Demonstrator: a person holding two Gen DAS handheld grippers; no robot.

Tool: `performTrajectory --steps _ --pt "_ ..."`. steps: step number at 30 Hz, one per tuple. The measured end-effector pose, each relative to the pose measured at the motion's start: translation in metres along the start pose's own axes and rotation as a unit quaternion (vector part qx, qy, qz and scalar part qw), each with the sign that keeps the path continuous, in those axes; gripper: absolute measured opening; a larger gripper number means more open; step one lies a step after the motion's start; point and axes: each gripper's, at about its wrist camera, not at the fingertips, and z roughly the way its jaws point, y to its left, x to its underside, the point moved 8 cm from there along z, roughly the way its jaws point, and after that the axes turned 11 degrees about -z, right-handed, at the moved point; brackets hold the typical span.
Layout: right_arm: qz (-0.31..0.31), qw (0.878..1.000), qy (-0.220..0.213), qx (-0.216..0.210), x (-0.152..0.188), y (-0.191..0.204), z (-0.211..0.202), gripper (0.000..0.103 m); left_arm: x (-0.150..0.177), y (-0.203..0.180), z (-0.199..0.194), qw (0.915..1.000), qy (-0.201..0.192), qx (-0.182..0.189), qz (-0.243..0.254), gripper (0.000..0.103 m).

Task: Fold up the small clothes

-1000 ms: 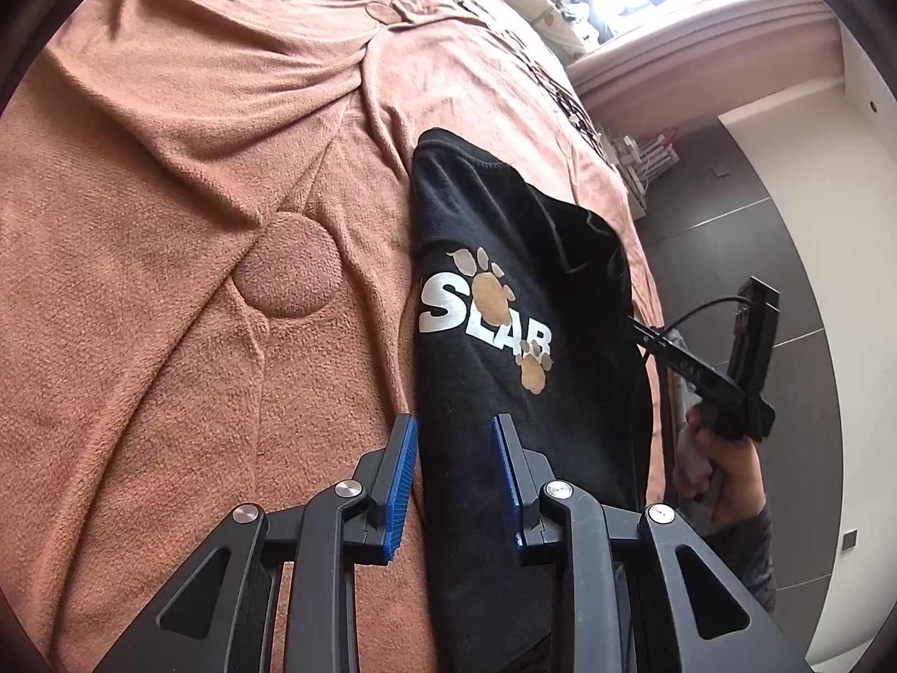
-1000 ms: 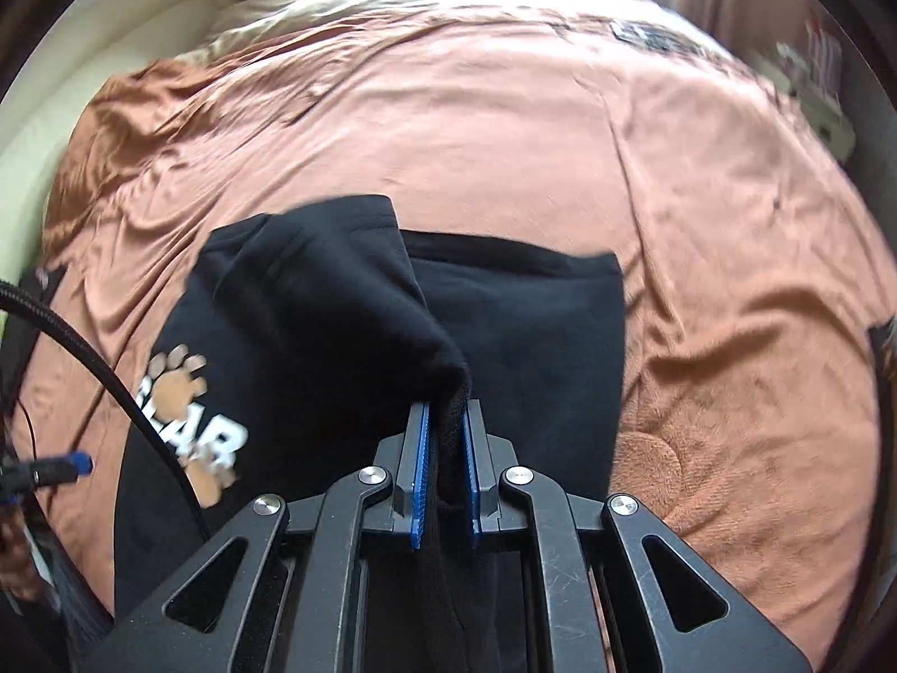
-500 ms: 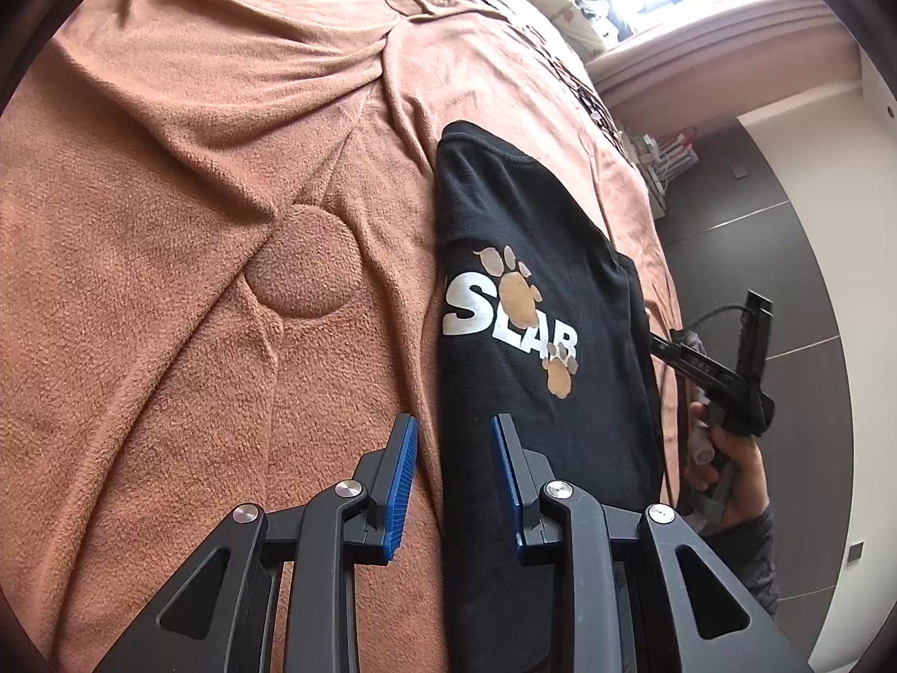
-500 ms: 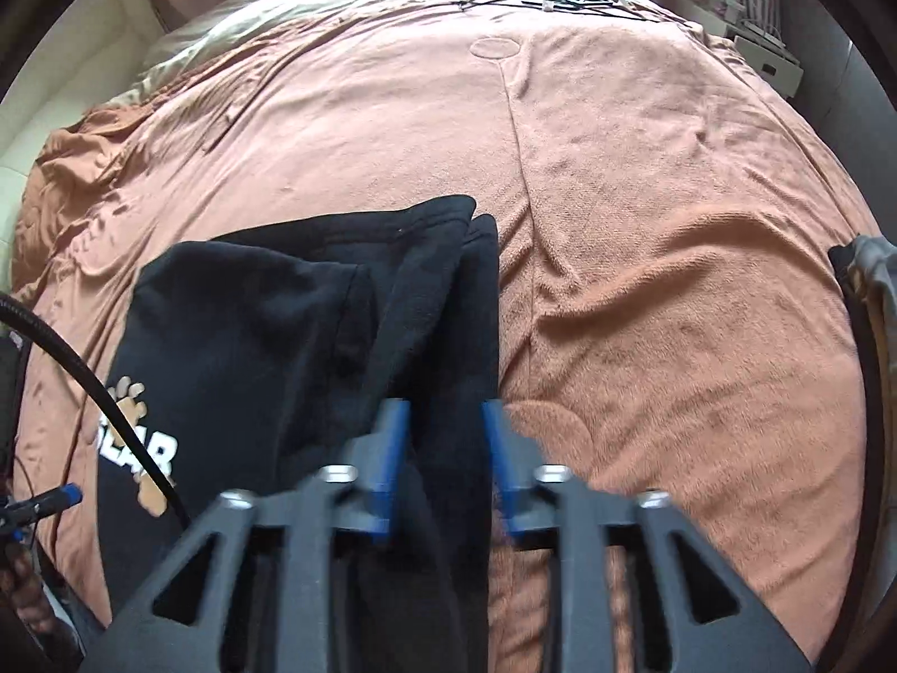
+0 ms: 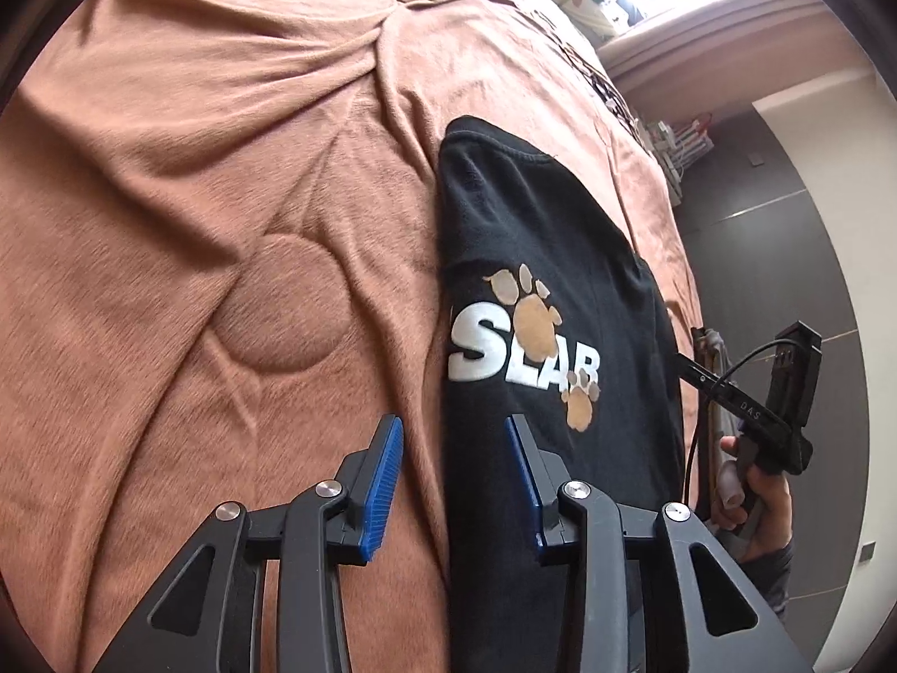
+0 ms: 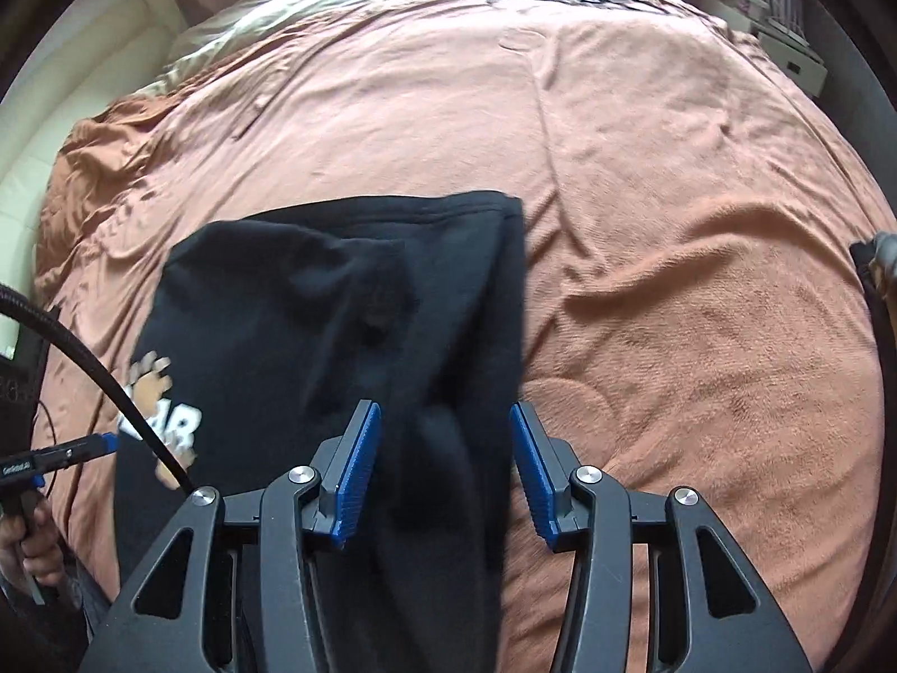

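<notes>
A black T-shirt (image 5: 538,291) printed with white letters and tan paw prints lay on the brown bedspread (image 5: 224,196) of a bed. Its sides appeared already turned in, giving a long narrow strip; the folded layers showed as ridges in the right wrist view (image 6: 392,303). Judged from this, the lengthwise folds were done and the crosswise fold, end over end, remained. The left tongs (image 5: 454,476) stood partly open over the shirt's near left edge, their jaws having just been opening, and gripped nothing. The right tongs (image 6: 443,465) also stood partly open, jaws just opened, with the thick folded edge lying loose between them, the blue pads clear of the cloth. A hand (image 5: 751,482) held the right tongs' grip beside the bed.
</notes>
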Motion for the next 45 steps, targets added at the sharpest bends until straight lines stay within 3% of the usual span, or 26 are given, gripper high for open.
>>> performTrajectory --steps 4,9,13,17,19,24,33,35,37,40,45 --pt "0.022 1.000 0.007 0.017 0.000 -0.023 0.011 0.045 -0.010 -0.004 0.012 0.9998 0.008 -0.014 0.006 0.038" --pt "0.045 0.999 -0.002 0.006 -0.002 -0.039 0.010 0.045 -0.024 -0.014 0.022 0.9994 0.012 -0.026 0.017 0.038" --pt "0.057 0.995 -0.026 -0.080 -0.007 -0.030 0.003 0.046 -0.037 -0.019 0.028 0.9994 0.011 -0.027 0.020 0.038" --pt "0.075 0.986 -0.023 -0.147 -0.008 -0.033 0.009 0.047 -0.052 -0.023 0.035 0.9994 0.012 -0.024 0.020 0.038" --pt "0.083 0.980 -0.017 -0.178 -0.009 -0.037 0.018 0.060 -0.059 -0.023 0.037 0.9996 0.011 -0.022 0.015 0.038" --pt "0.102 0.959 -0.023 -0.262 -0.016 -0.041 0.030 0.060 -0.072 -0.027 0.045 0.9997 0.007 -0.017 0.014 0.038" --pt "0.075 0.947 -0.026 -0.311 -0.034 -0.032 0.050 0.060 -0.102 -0.033 0.064 1.0000 0.003 -0.003 -0.002 0.037" --pt "0.057 0.949 -0.022 -0.309 -0.040 -0.025 0.059 0.057 -0.108 -0.033 0.067 1.0000 0.001 -0.002 -0.007 0.037" --pt "0.045 0.954 -0.013 -0.295 -0.044 -0.020 0.069 0.039 -0.114 -0.034 0.071 0.9999 -0.002 -0.001 -0.014 0.033" --pt "0.036 0.966 0.000 -0.255 -0.050 -0.019 0.080 0.021 -0.118 -0.035 0.074 0.9999 -0.005 -0.010 -0.012 0.027" --pt "0.003 0.980 -0.017 -0.198 -0.055 -0.008 0.055 0.012 -0.116 -0.036 0.067 0.9998 -0.013 -0.016 -0.006 0.009"
